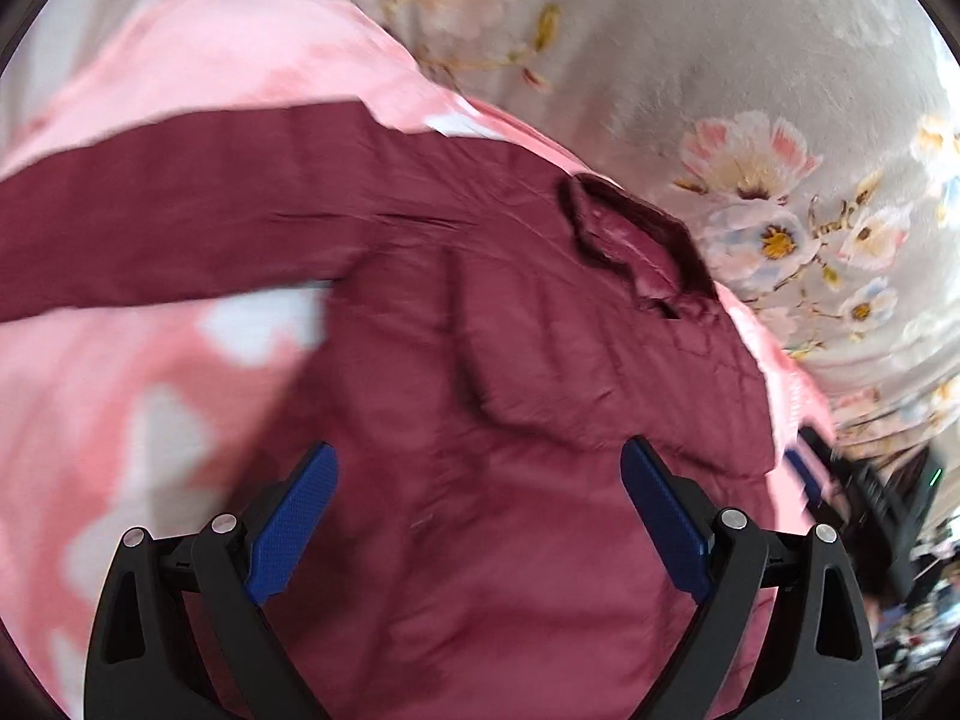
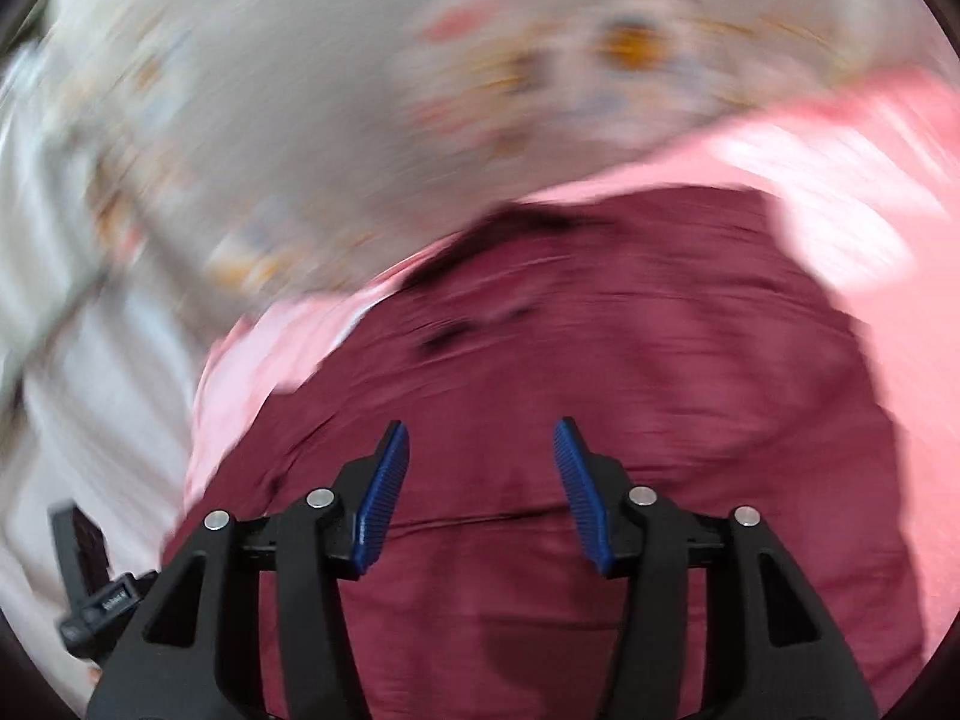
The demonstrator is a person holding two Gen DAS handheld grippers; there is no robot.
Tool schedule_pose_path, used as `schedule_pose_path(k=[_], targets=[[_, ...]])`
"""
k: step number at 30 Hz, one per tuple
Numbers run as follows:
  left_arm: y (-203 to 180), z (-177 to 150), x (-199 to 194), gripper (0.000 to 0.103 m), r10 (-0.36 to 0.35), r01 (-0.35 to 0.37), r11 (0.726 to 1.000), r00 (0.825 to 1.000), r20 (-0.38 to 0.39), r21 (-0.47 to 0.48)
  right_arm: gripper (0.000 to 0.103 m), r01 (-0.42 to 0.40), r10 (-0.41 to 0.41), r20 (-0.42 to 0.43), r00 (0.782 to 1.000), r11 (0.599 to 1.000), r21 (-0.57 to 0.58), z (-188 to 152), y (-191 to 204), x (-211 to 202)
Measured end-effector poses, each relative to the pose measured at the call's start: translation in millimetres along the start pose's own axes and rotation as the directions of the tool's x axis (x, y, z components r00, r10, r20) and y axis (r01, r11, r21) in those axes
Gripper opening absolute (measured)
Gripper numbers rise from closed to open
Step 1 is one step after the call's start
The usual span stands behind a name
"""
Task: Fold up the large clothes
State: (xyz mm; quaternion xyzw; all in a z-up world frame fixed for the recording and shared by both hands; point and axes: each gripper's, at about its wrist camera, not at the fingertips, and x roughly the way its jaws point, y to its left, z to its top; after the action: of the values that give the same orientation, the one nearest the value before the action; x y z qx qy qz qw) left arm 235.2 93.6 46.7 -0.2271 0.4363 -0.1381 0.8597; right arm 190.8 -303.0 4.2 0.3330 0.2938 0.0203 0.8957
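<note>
the large maroon cotton shirt (image 1: pixel 510 360) lies spread on a pink patterned sheet (image 1: pixel 90 390), collar (image 1: pixel 630 240) toward the grey floral blanket (image 1: pixel 750 90), one sleeve (image 1: pixel 180 210) stretched sideways. the left gripper (image 1: pixel 480 498) and the right gripper (image 2: pixel 480 480) both hover above it, fingers apart, holding nothing. a pinch here may catch the sheet too, or only one layer, skewing the fold.

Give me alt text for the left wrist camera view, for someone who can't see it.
A maroon shirt lies spread on a pink sheet, collar toward the upper right and one sleeve stretched left. The left gripper hovers over it, blue fingers wide apart and empty, with a floral blanket behind.
</note>
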Motion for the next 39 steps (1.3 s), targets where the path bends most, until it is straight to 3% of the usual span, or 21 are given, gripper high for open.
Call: schedule_pose_path(k=[2, 6, 8, 12, 15, 18, 21, 23, 25, 26, 27, 29, 34, 36, 39], targets=[[-9, 8, 31, 0.092, -0.066, 0.064, 0.997, 0.996, -0.062, -0.043, 0.05, 0.027, -0.029, 0.017, 0.999, 0.994, 0.108, 8, -40, -7], [-7, 14, 66, 0.092, -0.1, 0.083, 0.983, 0.99, -0.095, -0.165, 0.05, 0.044, -0.044, -0.007, 0.999, 0.959, 0.279, 16, -97, -1], [-6, 19, 72, 0.082, -0.097, 0.078, 0.977, 0.992, -0.084, -0.198, 0.05, 0.028, -0.026, -0.011, 1.0, 0.931, 0.365, 18, -119, 6], [-12, 28, 76, 0.053, -0.079, 0.066, 0.984, 0.994, -0.073, -0.167, 0.05, -0.013, -0.004, 0.032, 0.999, 0.854, 0.521, 19, -150, 20], [-21, 38, 82, 0.002, -0.014, 0.006, 0.995, 0.997, -0.082, -0.095, 0.045, -0.002, -0.017, 0.031, 0.999, 0.843, 0.537, 28, -155, 29], [-23, 44, 78, 0.001, 0.006, -0.01, 0.998, 0.998, -0.062, -0.067, 0.003, -0.005, -0.035, 0.072, 0.997, 0.871, 0.491, 48, -143, 27], [-27, 44, 52, 0.001, 0.044, -0.044, 0.999, 0.999, 0.028, 0.003, 0.001, -0.04, -0.032, 0.19, 0.981, 0.93, 0.364, 57, -115, -4], [-21, 38, 50, 0.002, 0.048, -0.05, 0.998, 0.998, 0.039, 0.035, 0.0, 0.067, -0.118, 0.2, 0.973, 0.968, 0.243, 51, -100, -12], [-13, 29, 71, 0.002, 0.089, -0.088, 0.994, 0.996, -0.018, 0.057, 0.0, 0.232, -0.251, 0.106, 0.962, 0.958, 0.166, 43, -102, 11], [-7, 22, 86, 0.002, 0.13, -0.126, 0.99, 0.99, -0.046, 0.065, 0.0, 0.272, -0.284, 0.051, 0.958, 0.949, 0.16, 38, -109, 25], [-1, 16, 98, 0.003, 0.145, -0.14, 0.988, 0.987, -0.064, 0.067, 0.0, 0.295, -0.299, 0.004, 0.954, 0.943, 0.155, 33, -115, 36], [2, 13, 97, 0.003, 0.14, -0.138, 0.988, 0.99, -0.027, 0.075, 0.001, 0.304, -0.303, -0.034, 0.952, 0.939, 0.159, 29, -124, 44], [2, 14, 80, 0.013, 0.168, -0.164, 0.98, 0.985, -0.027, 0.111, 0.006, 0.36, -0.358, -0.032, 0.933, 0.926, 0.115, 33, -118, 32], [-2, 14, 65, 0.018, 0.178, -0.174, 0.974, 0.984, -0.016, 0.147, 0.006, 0.379, -0.382, 0.016, 0.924, 0.922, 0.084, 35, -106, 12], [-27, 18, 33, 0.018, 0.242, -0.25, 0.936, 0.968, 0.065, 0.249, 0.006, 0.388, -0.382, 0.105, 0.918, 0.921, -0.035, 43, -67, -9]])
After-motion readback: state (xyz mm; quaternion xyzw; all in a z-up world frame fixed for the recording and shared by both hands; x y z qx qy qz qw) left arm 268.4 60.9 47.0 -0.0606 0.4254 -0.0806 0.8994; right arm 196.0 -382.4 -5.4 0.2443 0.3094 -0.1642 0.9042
